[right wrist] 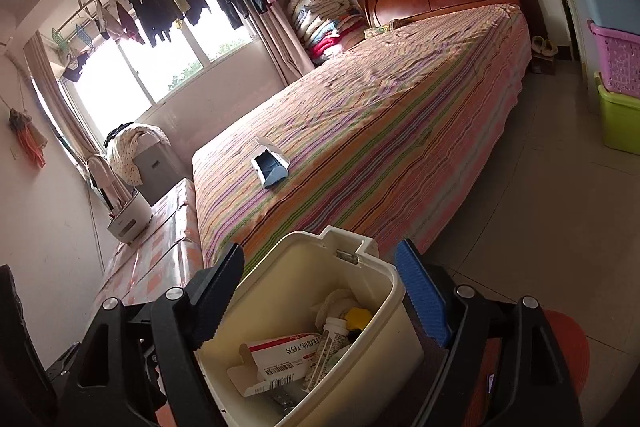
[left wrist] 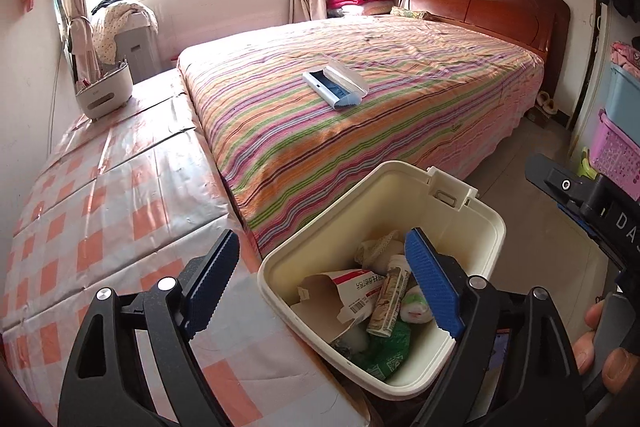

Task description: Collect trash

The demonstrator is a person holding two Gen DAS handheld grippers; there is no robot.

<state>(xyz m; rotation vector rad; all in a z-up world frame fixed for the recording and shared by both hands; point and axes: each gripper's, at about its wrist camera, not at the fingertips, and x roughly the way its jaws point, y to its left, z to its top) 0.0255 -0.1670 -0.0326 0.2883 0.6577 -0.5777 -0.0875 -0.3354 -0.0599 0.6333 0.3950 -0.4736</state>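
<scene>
The bin is cream-coloured, has no lid on it, and stands at the foot corner of the bed, with its left side against a low surface with a checked cover. Inside the bin there is trash: an opened red and white carton, a rolled paper tube, white wads and a green wrapper at the bottom.

The left gripper hangs over the left part of the bin. Its jaws are wide open and hold nothing. The left finger is above the checked cover, outside the bin wall. The right finger, with a blue pad, is above the trash in the bin; I cannot tell if it touches any piece.

The right gripper is also open wide and empty. The bin appears between its two fingers, with the left finger at the bin's left rim and the blue pad at the right rim. I cannot tell whether they touch the rim. The trash lies lower, near the bottom of the bin.

One more piece of trash, an open grey-white box with a blue inside, lies on the striped bed cover, well apart from both grippers. In the right wrist view this box is near the foot edge of the bed.
</scene>
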